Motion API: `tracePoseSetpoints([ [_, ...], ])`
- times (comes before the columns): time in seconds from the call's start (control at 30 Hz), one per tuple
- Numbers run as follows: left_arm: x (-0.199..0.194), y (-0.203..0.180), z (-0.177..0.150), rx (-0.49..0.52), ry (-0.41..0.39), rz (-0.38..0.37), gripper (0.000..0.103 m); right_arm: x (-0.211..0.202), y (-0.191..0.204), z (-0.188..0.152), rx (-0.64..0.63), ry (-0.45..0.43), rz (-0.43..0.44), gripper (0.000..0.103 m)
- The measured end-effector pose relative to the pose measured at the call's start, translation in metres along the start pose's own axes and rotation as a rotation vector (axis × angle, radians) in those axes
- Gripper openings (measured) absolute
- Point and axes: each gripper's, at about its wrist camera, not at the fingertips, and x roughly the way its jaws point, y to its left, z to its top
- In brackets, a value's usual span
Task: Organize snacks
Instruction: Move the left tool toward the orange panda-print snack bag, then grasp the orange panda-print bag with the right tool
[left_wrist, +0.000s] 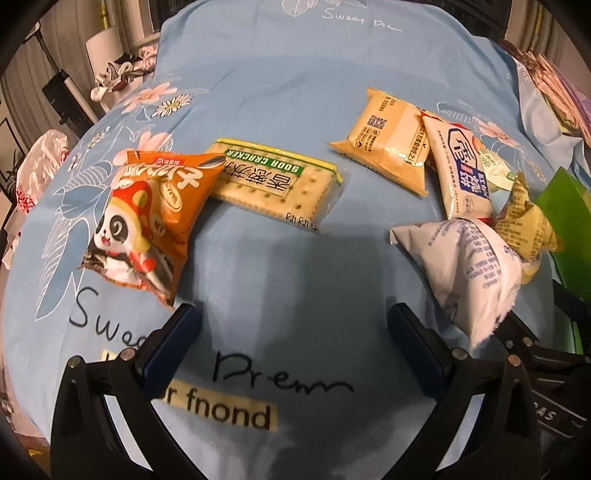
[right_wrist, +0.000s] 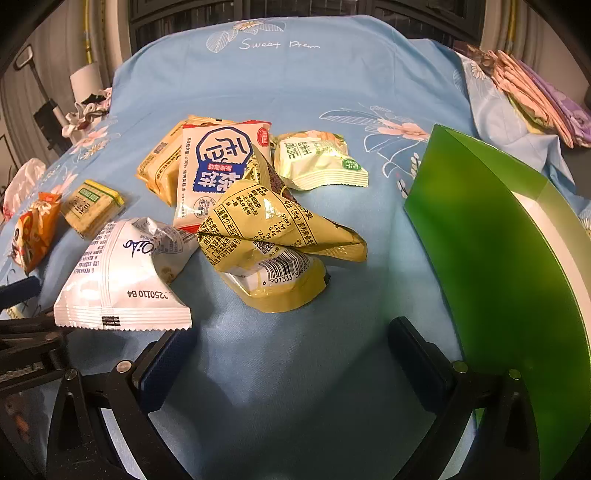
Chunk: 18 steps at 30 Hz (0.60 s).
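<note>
Both my grippers, left (left_wrist: 291, 325) and right (right_wrist: 291, 343), have fingers spread wide over the bed (right_wrist: 332, 92), holding nothing; snacks (right_wrist: 258, 221) piled ahead, green box (right_wrist: 498, 258) right.

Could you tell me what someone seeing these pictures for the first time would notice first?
Probably the jumble of snack packets on the pale blue bedsheet, with the crumpled yellow packet foremost in the right wrist view. Next, the bright green bin at the right edge, and the orange panda packet lying apart on the left, against the soda cracker pack.
</note>
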Motion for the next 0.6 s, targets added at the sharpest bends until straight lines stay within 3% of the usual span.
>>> tracePoseSetpoints([
  [0.17, -0.022, 0.006, 0.005, -0.029, -0.047, -0.025, 0.103, -0.001, -0.001, -0.002, 0.001, -0.005, 0.000, 0.103],
  [0.43, -0.052, 0.018, 0.013, 0.006, -0.114, -0.033, 0.103, -0.002, 0.008, 0.002, 0.023, 0.025, -0.013, 0.102],
  [0.6, -0.069, 0.065, 0.031, -0.105, -0.171, -0.085, 0.102, -0.025, 0.010, 0.006, 0.058, 0.038, 0.113, 0.102],
])
